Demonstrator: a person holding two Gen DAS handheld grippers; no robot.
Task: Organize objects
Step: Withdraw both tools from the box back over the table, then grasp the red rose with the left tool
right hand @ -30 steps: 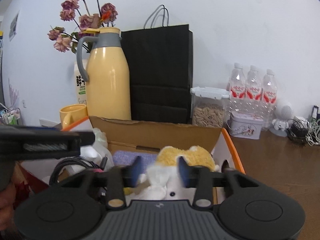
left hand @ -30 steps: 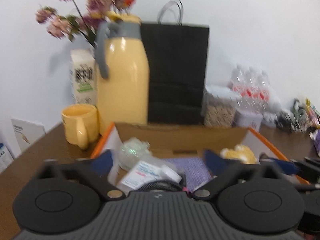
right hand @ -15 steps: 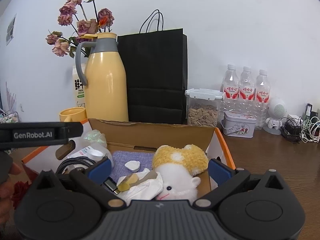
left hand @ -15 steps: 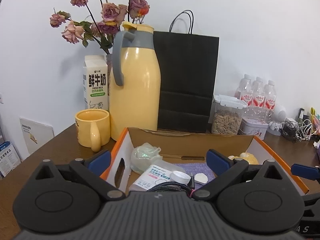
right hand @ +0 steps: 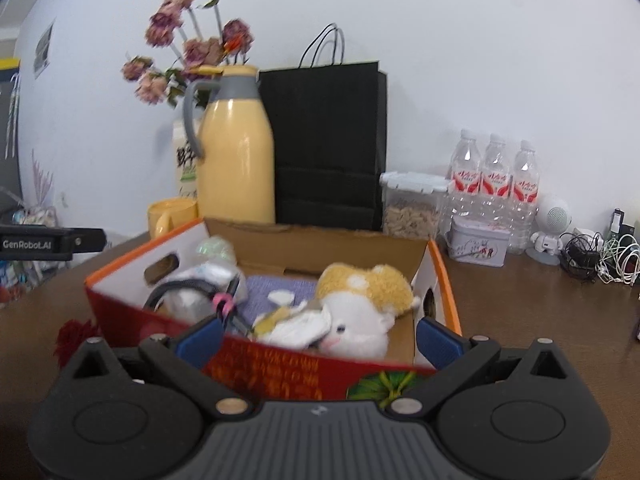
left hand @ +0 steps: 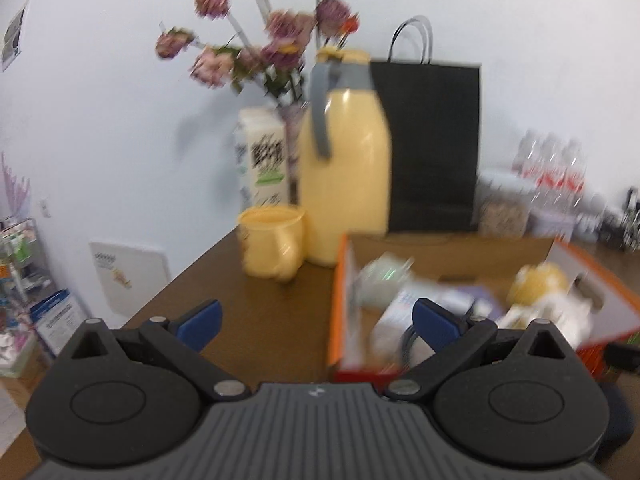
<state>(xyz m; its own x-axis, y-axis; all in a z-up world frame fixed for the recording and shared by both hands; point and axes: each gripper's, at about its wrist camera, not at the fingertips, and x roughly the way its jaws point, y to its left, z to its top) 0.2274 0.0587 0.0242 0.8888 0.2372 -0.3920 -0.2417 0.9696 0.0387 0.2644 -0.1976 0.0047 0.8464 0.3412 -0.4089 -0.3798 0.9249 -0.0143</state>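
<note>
An orange-rimmed cardboard box sits on the brown table. It holds a yellow and white plush toy, a purple cloth, a coiled black cable and plastic packets. My right gripper is open and empty, just in front of the box's red front wall. My left gripper is open and empty, left of the box, over bare table; this view is blurred. The plush shows at the box's right end.
Behind the box stand a yellow jug, a black paper bag, a yellow mug, a milk carton and flowers. A seed container, a tin, water bottles and cables are at the right.
My right gripper opened, let go of the plush toy in the box and drew back to the box front. My left gripper swung left and back, off the box.
</note>
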